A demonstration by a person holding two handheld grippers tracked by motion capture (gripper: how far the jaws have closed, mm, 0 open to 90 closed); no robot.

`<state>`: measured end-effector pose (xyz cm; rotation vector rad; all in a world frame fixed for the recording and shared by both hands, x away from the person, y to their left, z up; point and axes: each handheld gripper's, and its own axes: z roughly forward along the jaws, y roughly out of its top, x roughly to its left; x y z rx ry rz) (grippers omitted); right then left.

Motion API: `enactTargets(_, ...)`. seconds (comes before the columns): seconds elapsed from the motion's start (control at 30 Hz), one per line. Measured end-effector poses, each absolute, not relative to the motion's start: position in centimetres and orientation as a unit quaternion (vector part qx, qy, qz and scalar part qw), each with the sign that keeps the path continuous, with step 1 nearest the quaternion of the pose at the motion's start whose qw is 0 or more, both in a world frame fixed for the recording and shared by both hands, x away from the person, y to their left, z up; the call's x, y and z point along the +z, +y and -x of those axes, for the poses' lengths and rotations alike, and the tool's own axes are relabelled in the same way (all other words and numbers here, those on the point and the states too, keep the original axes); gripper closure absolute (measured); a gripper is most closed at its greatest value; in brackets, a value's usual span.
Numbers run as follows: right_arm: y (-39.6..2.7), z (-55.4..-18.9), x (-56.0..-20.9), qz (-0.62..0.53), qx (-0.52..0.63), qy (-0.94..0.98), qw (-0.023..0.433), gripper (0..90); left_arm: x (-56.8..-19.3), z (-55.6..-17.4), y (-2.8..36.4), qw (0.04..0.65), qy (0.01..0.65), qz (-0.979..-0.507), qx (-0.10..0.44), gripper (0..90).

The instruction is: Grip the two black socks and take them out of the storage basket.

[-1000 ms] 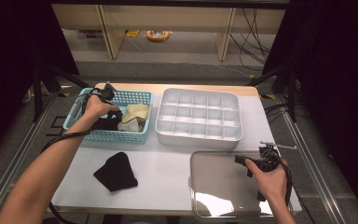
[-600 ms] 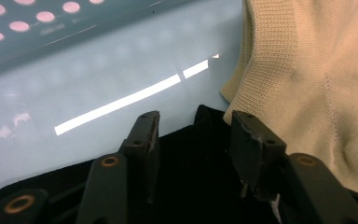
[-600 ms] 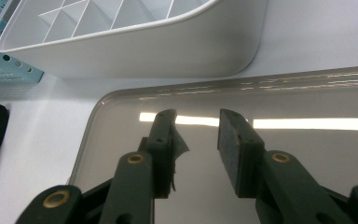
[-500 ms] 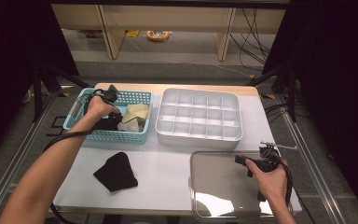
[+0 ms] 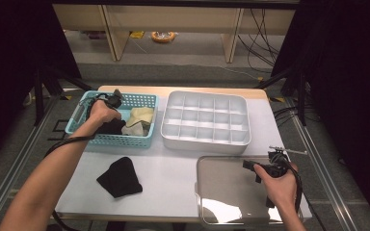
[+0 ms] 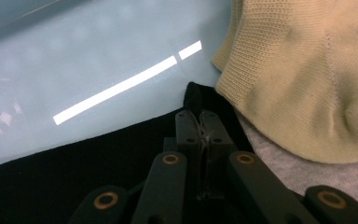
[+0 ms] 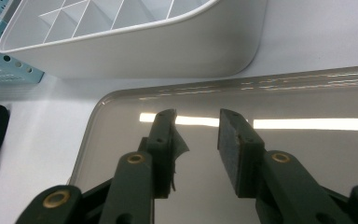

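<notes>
My left gripper (image 6: 199,116) reaches down into the teal basket (image 5: 77,126). Its jaws have just been closing and now stand together, with a fold of the black sock (image 6: 74,172) pinched at their tips. Beside it in the basket lie a pale yellow sock (image 6: 298,70) and a grey sock (image 6: 284,168). In the high view the hand covers most of the left gripper (image 5: 114,124), next to the yellow sock (image 5: 139,115). My right gripper (image 7: 196,126) hovers open over the shiny metal tray (image 7: 307,93), nothing between its pads; in the high view the right gripper (image 5: 248,166) is at the front right.
A white divided organiser (image 5: 204,122) stands mid-table behind the metal tray (image 5: 221,192). Another black sock (image 5: 119,177) lies on the white tabletop in front of the basket. Dark floor, rails and cables surround the table.
</notes>
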<state>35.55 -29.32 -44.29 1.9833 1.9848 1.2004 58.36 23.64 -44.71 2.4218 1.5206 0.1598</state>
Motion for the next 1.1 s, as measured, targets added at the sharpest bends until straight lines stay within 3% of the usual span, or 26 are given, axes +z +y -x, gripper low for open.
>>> enactTargets(0.47,-29.3,-35.5,-44.3,-0.646,0.394,0.651,0.05,67.0,-42.4,-56.7,25.2,0.178,0.534,-0.823,0.075,88.1)
enactTargets(0.5,-28.9,-35.4,-44.1,-0.665,0.392,0.635,0.026,67.0,-42.3,-56.5,25.4,0.182,0.535,-0.822,0.076,88.1)
enactTargets(0.67,-29.4,-35.7,-44.7,-0.635,0.401,0.657,0.061,66.9,-41.8,-55.6,25.9,0.198,0.536,-0.817,0.081,88.1)
enactTargets(0.93,-28.9,-35.4,-44.2,-0.662,0.392,0.638,0.025,66.9,-40.8,-53.7,26.9,0.229,0.53,-0.812,0.088,88.1)
enactTargets(1.1,-29.3,-35.5,-44.4,-0.65,0.393,0.649,0.041,66.9,-40.2,-52.8,27.8,0.248,0.525,-0.808,0.096,88.1)
